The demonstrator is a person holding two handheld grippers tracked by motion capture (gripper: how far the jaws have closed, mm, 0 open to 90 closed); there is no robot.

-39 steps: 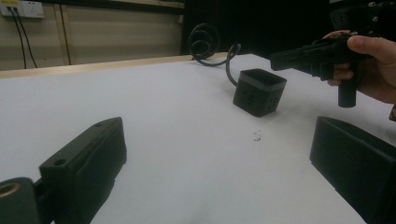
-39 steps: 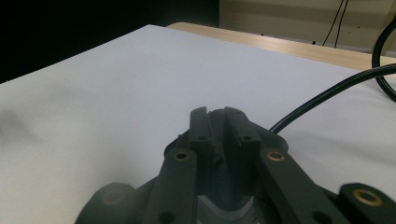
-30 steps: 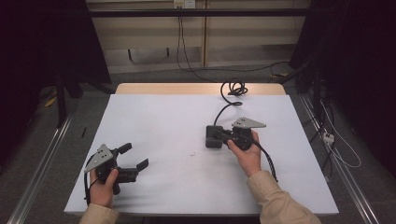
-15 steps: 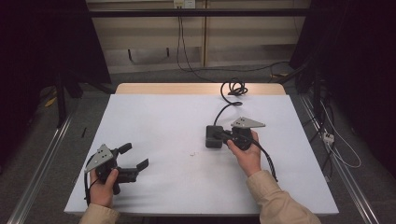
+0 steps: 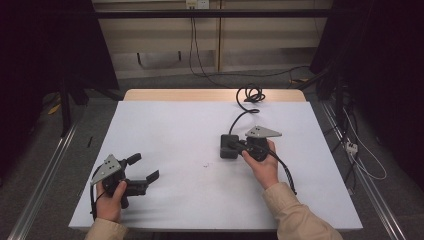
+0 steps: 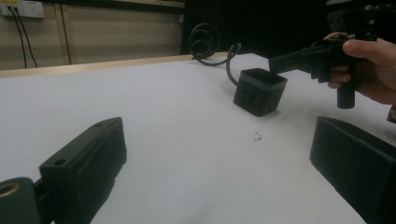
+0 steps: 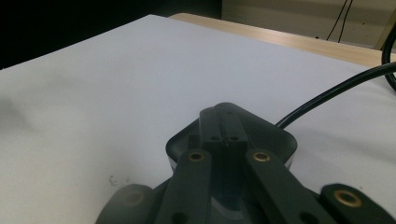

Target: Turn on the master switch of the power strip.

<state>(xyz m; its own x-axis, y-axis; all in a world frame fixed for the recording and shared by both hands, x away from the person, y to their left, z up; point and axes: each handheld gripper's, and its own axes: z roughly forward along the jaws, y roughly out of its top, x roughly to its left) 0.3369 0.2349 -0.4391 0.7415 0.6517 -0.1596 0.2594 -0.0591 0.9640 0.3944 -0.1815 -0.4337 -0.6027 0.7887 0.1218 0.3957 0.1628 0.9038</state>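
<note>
The white desk (image 5: 165, 125) carries one thing, a small black cube-shaped box (image 5: 229, 147), and I'll place everything else by it. It sits right of the desk's middle, with a black cord (image 5: 239, 119) running from its far side towards a coil (image 5: 253, 94) at the desk's far edge. It is too squat to have a clear long axis.

The person's right hand (image 5: 263, 165) comes in from the near edge, forearm angled towards the box. Its right tool (image 5: 235, 146) lies level, pointing leftwards, with its tips over the box's top. In the right gripper view the two jaws meet tip to tip above the box, closed with nothing between them.

Well to the left of the box and nearer the person, the left hand (image 5: 111, 196) grips the left tool (image 5: 145, 167) by its handle. It points across towards the box, jaws spread wide and empty.
</note>
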